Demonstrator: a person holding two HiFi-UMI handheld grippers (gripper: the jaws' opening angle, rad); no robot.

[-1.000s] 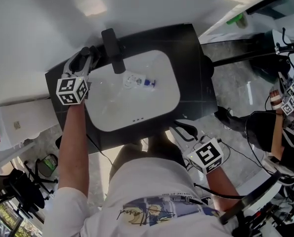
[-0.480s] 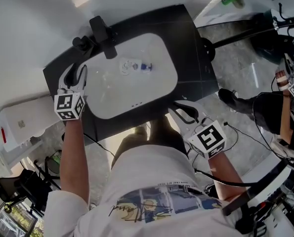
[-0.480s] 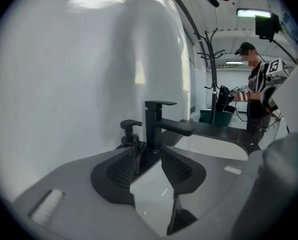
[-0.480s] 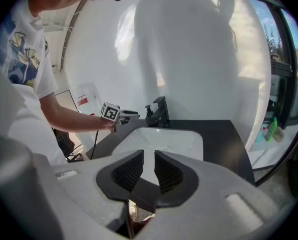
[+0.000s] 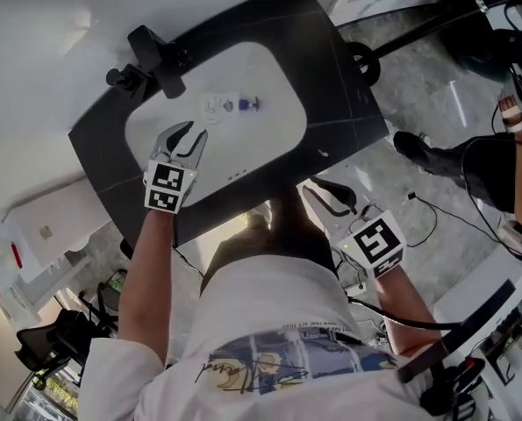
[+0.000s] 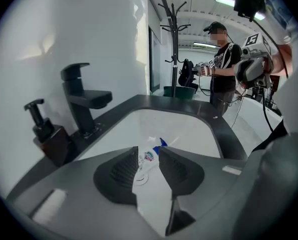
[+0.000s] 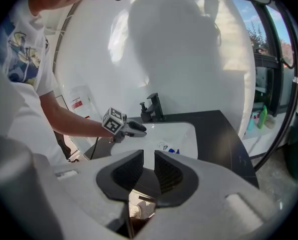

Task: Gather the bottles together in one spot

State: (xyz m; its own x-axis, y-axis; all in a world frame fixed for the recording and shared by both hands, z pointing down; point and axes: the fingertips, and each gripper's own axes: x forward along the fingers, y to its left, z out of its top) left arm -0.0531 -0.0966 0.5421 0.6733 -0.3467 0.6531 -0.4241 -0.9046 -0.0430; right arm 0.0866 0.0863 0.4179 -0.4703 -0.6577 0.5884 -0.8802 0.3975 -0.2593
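A small clear bottle (image 5: 239,105) with a blue cap lies on its side in the white basin (image 5: 269,73), beside the drain. My left gripper (image 5: 193,132) hovers over the basin's front left and points at the bottle from a short way off. In the left gripper view the bottle (image 6: 152,153) shows beyond the left gripper (image 6: 147,159); the jaws are closing with nothing between them. My right gripper (image 5: 318,191) hangs off the counter's front edge, open and empty. The right gripper view shows the right gripper (image 7: 149,159) and, farther off, the bottle (image 7: 170,148).
A black faucet (image 5: 155,55) and black soap dispenser (image 5: 120,77) stand at the basin's back on the dark counter (image 5: 339,86). Green bottles (image 7: 261,116) stand on a ledge at far right. Another person (image 6: 224,59) stands in the background near a coat rack (image 6: 174,44).
My left gripper has moved from the counter's left edge by the faucet to over the basin, toward the bottle. The right gripper has stayed by the counter's front edge.
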